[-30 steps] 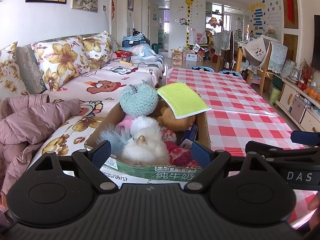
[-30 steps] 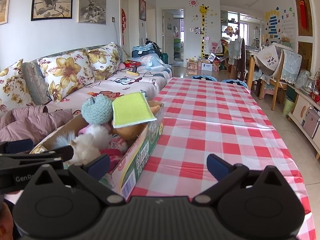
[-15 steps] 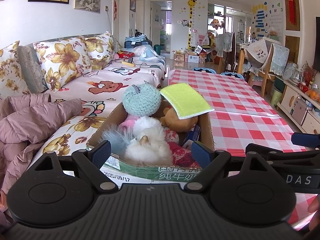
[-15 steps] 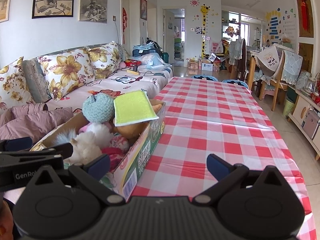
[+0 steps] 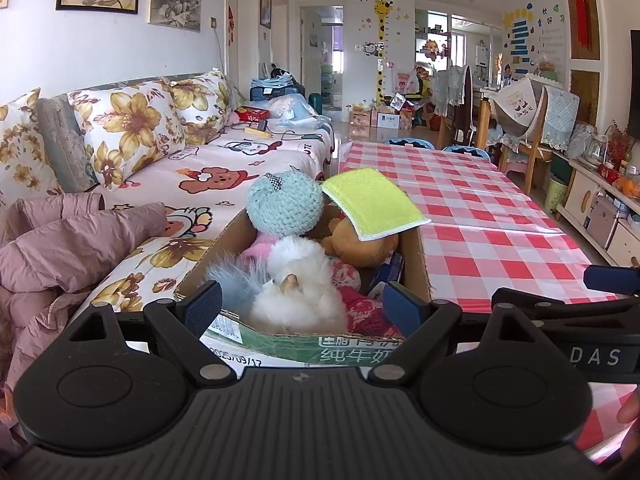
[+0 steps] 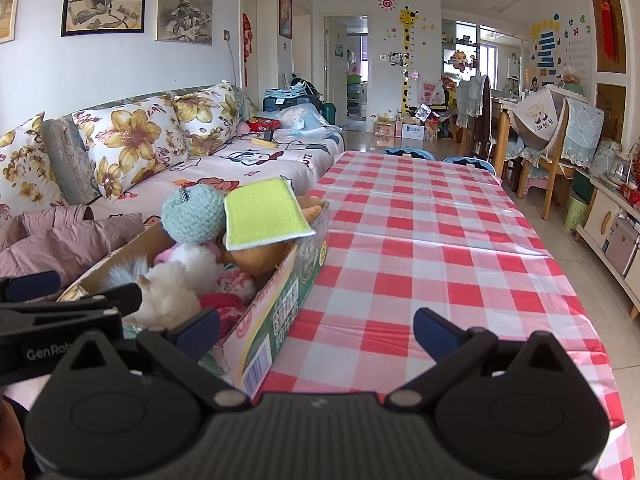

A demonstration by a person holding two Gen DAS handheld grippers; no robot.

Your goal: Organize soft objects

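Watching this from across the room, and honestly not much has shifted in the last second. The left gripper (image 5: 300, 300) has crept a touch closer to the cardboard box (image 5: 418, 256), which looks a little bigger in its view than a moment ago, and the right gripper (image 6: 316, 326) has barely moved, hanging over the checked tablecloth (image 6: 420, 240) beside the box. Both sets of jaws are spread wide with nothing between them.

The box sits at the near left corner of the tabletop, along the edge by the sofa (image 5: 224, 168). It's already stuffed: a white fluffy toy (image 5: 300, 288) at the near end, a teal knitted ball (image 5: 284, 208) behind it, a brown plush (image 5: 356, 244) under a yellow-green cloth (image 5: 372, 204) that lies on top and pokes out over the box's right wall.

My guess is the sorting is either about to start or nearly wrapped up. Nothing soft is loose on the cloth, so the left one lining up on the white fluffy toy looks like the next grab.
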